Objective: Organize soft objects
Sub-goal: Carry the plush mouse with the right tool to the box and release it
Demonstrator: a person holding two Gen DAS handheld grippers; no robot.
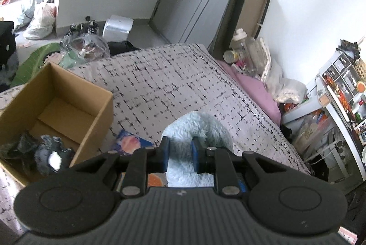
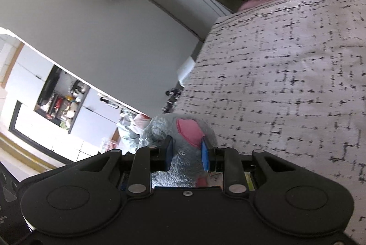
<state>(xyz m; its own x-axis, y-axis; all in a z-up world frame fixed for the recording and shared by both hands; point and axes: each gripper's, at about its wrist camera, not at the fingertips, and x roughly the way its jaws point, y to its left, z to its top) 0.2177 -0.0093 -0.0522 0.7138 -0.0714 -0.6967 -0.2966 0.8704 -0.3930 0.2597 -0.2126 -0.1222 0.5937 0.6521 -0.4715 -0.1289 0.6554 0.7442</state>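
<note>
Across the bed (image 1: 173, 75) stretches a pale cover printed with black dashes, its broad middle bare of objects; the far edge drops to the floor, and along the right edge a pink pillow (image 1: 258, 89) borders it. On the bed's left part stands an open cardboard box (image 1: 68, 93), its near right corner close beside the left gripper (image 1: 180, 152). Inside the box, against its near wall, lie dark grey plush toys (image 1: 45, 153). Between box and gripper, a colourful printed cloth (image 1: 131, 144) lies flat on the cover. That left gripper is narrowly closed around a pale blue fluffy toy (image 1: 196, 130), which bulges above its 2 blue-padded fingers. Seen from the tilted right wrist view, the right gripper (image 2: 186, 151) pinches a grey plush toy with a pink ear (image 2: 185, 130), held beside the bed's edge with wall and floor beyond.
</note>
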